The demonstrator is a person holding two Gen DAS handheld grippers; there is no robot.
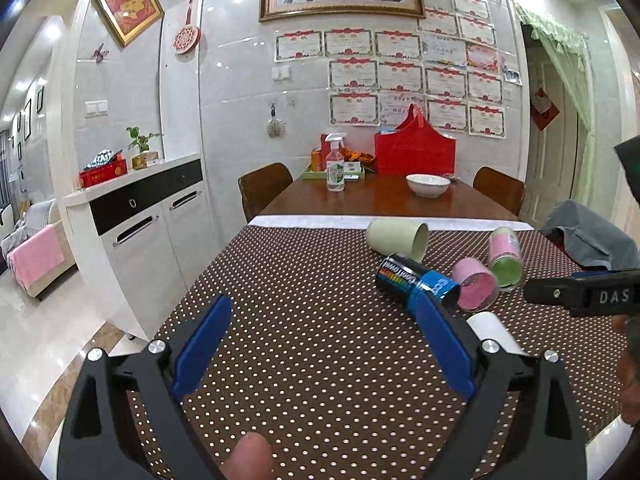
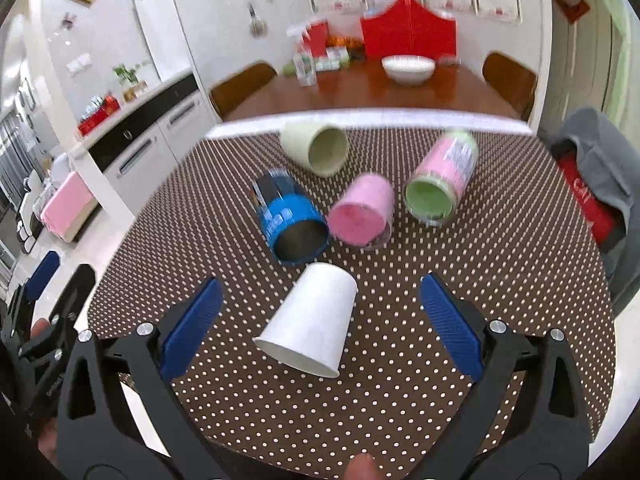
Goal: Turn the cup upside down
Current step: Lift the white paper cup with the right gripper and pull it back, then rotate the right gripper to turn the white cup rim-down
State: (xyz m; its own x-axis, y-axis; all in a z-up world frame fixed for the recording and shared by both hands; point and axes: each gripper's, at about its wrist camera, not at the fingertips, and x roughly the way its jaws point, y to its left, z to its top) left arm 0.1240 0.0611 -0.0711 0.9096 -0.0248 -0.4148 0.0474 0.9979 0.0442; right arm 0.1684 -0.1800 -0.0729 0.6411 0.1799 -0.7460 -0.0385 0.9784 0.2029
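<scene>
Several cups lie on their sides on the dotted brown tablecloth. A white paper cup lies between the blue fingers of my right gripper, mouth toward the camera; the jaws stand wide and do not touch it. Beyond it lie a blue printed cup, a pink cup, a pink-and-green cup and a pale green cup. My left gripper is open and empty over bare cloth, left of the blue cup. The white cup shows partly behind its right finger.
A white bowl, a spray bottle and a red bag stand on the wooden table behind. A grey cloth lies at the right edge. A white cabinet stands left of the table. Chairs flank the far table.
</scene>
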